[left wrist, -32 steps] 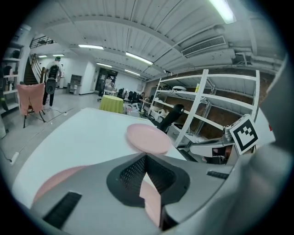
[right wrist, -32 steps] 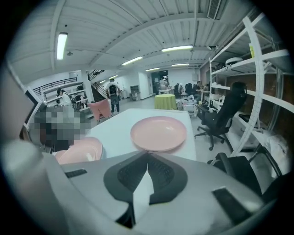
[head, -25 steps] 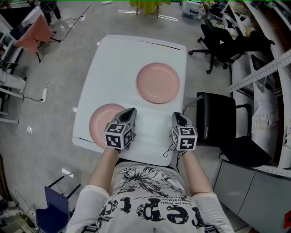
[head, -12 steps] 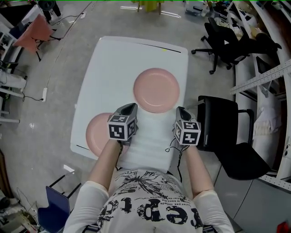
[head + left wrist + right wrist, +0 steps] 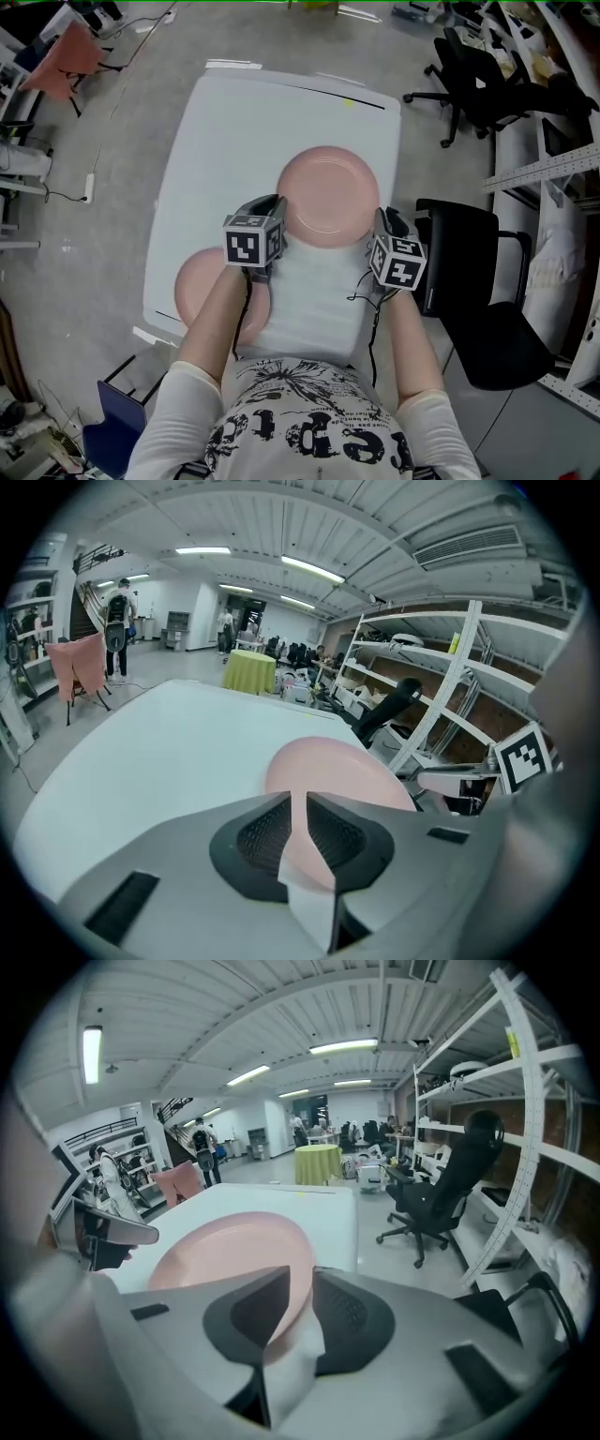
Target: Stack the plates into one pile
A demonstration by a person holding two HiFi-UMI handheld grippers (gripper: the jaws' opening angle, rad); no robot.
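Two pink plates lie on a white table (image 5: 272, 122). The far plate (image 5: 328, 195) sits in the middle; the near plate (image 5: 199, 286) lies by the front left corner, partly under my left forearm. My left gripper (image 5: 274, 202) is at the far plate's left rim and my right gripper (image 5: 382, 217) at its right rim. Both pairs of jaws have just been opening. The left gripper (image 5: 298, 799) shows a narrow gap with the plate (image 5: 342, 771) just beyond it. The right gripper (image 5: 302, 1279) shows a wider gap, with the plate's (image 5: 225, 1246) rim at its mouth, not pinched.
A black stool (image 5: 464, 248) stands close to the table's right side. A black office chair (image 5: 473, 89) is behind it, and metal shelving (image 5: 553, 159) runs along the right. A chair draped in pink cloth (image 5: 61, 56) is at the far left.
Both grippers have moved away from the person's body, from the table's near edge up to either side of the far plate. The near plate now lies behind the left gripper.
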